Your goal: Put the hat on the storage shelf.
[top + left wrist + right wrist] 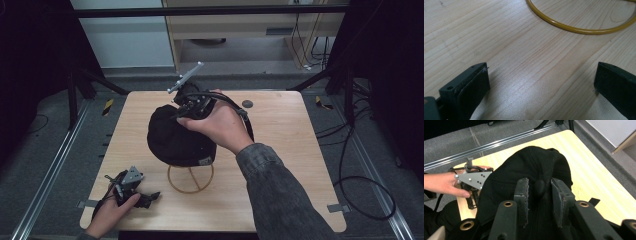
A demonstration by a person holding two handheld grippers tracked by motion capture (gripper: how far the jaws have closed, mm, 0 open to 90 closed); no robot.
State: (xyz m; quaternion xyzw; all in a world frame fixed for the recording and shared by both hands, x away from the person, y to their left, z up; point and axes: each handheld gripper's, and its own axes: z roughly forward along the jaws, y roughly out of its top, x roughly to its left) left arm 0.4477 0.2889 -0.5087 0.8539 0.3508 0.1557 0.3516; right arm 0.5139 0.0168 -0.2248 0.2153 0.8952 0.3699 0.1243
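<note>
A black cap [175, 137] sits on a yellow wire stand [190, 181] at the middle of the wooden table [285, 150]. My right gripper [182, 107] is held over the cap's crown from the far side. In the right gripper view its jaws [540, 192] straddle the cap's top button [539, 187] with a narrow gap on each side, so it is open. My left gripper [149, 197] rests near the table's front left corner. Its jaws [541, 80] stand wide open over bare wood, and the stand's yellow ring [574, 28] lies ahead of them.
A small dark round disc [247, 104] lies at the table's far edge. Metal rails [50, 170] run along both sides of the table. Loose cables [367, 190] lie on the floor to the right.
</note>
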